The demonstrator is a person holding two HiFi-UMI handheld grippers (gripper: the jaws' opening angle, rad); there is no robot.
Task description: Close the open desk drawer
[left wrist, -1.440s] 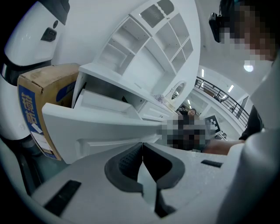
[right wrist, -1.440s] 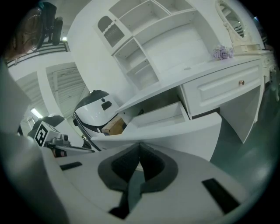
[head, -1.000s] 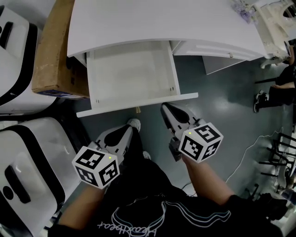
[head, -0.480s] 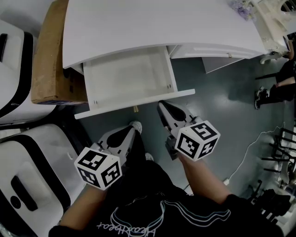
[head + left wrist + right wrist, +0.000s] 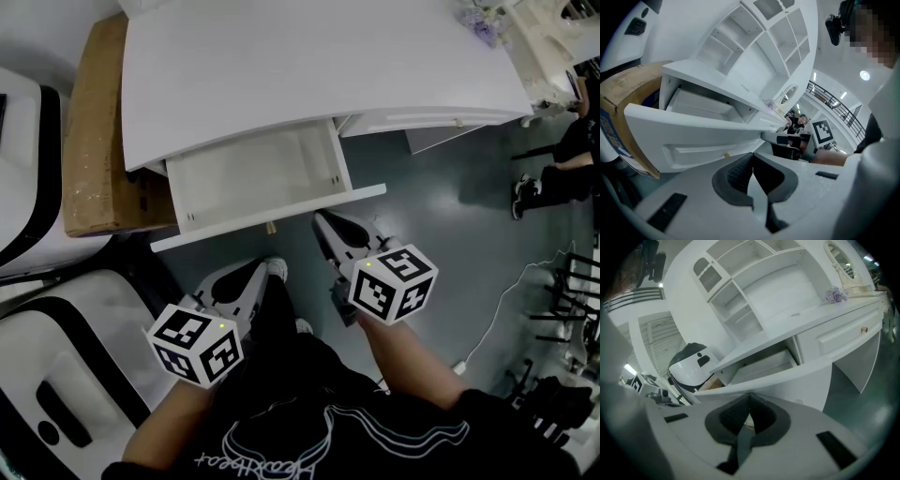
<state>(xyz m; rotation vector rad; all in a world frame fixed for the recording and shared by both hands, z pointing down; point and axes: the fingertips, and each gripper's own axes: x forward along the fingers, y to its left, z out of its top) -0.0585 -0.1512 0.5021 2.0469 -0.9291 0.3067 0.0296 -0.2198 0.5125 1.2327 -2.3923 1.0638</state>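
The white desk (image 5: 319,66) has its left drawer (image 5: 253,178) pulled partly out, and nothing shows inside it. The drawer's front panel (image 5: 272,217) faces me, also seen as the drawer front (image 5: 689,136) and the drawer front (image 5: 797,376) in the gripper views. My right gripper (image 5: 323,225) is shut and empty, its tips just short of the panel's right half; I cannot tell if they touch. My left gripper (image 5: 255,279) is shut and empty too, lower and farther back from the panel. The left gripper (image 5: 752,157) and the right gripper (image 5: 750,399) show the jaws closed together.
A cardboard box (image 5: 94,141) stands left of the desk. White-and-black machines (image 5: 56,375) crowd the left side. A closed drawer with a small knob (image 5: 431,120) lies right of the open one. A seated person (image 5: 562,169) and a floor cable (image 5: 506,300) are at right.
The drawer sticks out less from under the desktop than a second ago. My right gripper has moved forward with the front panel; the left gripper has barely shifted.
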